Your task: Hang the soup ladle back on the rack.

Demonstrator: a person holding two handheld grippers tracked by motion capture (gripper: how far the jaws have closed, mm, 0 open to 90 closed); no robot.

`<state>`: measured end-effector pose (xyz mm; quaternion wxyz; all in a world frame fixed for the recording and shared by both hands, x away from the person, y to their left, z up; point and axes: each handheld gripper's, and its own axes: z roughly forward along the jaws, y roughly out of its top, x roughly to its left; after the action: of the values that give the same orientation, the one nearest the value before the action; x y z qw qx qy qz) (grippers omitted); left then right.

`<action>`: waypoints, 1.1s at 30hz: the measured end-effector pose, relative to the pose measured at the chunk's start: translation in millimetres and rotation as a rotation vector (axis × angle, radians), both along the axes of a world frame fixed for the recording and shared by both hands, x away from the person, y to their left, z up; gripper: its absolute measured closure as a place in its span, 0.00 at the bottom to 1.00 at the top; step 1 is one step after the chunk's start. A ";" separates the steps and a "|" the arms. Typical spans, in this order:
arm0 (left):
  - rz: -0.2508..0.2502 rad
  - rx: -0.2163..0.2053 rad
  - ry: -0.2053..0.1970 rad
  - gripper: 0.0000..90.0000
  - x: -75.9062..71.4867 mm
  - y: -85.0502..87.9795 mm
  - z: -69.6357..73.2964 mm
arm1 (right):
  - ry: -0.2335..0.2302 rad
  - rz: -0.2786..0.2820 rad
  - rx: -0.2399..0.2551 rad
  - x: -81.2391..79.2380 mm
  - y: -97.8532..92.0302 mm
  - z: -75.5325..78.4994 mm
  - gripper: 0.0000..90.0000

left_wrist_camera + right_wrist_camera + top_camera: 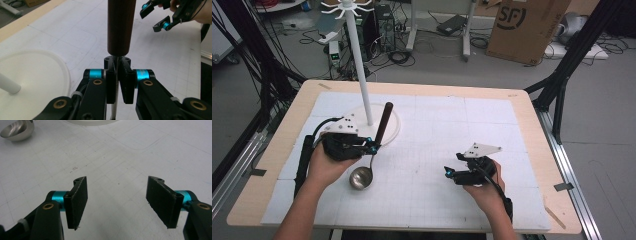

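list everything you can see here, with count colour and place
ladle: 1, steel bowl with dark brown handle, left of centre, bowl on the mat, handle tilted up
stand: 1, white, round base and tall pole with hooks, far left of the mat
mat: 1, white gridded, covering the table
table: 1, light wood
cardboard box: 1, brown, on the floor beyond
left claw: 1, black, shut on the ladle's thin stem
right claw: 1, black, open, above bare mat
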<state>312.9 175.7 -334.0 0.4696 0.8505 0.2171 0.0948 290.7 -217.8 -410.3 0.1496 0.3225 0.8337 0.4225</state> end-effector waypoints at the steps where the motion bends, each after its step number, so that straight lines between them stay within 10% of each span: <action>1: 0.000 -0.001 -0.002 0.94 -0.4 2.5 1.9 | -0.001 0.000 0.000 0.0 -0.1 0.0 0.37; 17: 0.053 -0.077 -0.019 0.94 12.8 36.6 40.3 | 0.001 -0.002 -0.001 -0.4 0.7 0.5 0.37; 23: 0.051 -0.177 -0.007 0.94 24.6 52.0 60.3 | -0.004 -0.005 0.003 -0.3 -0.4 1.2 0.37; 33: 0.084 -0.110 -0.049 0.94 36.3 56.5 93.6 | -0.005 -0.007 0.007 -0.7 -0.4 1.8 0.37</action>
<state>349.2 232.2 -240.4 0.5166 0.8109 0.2457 0.1230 290.0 -218.2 -408.5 0.1520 0.3248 0.8307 0.4258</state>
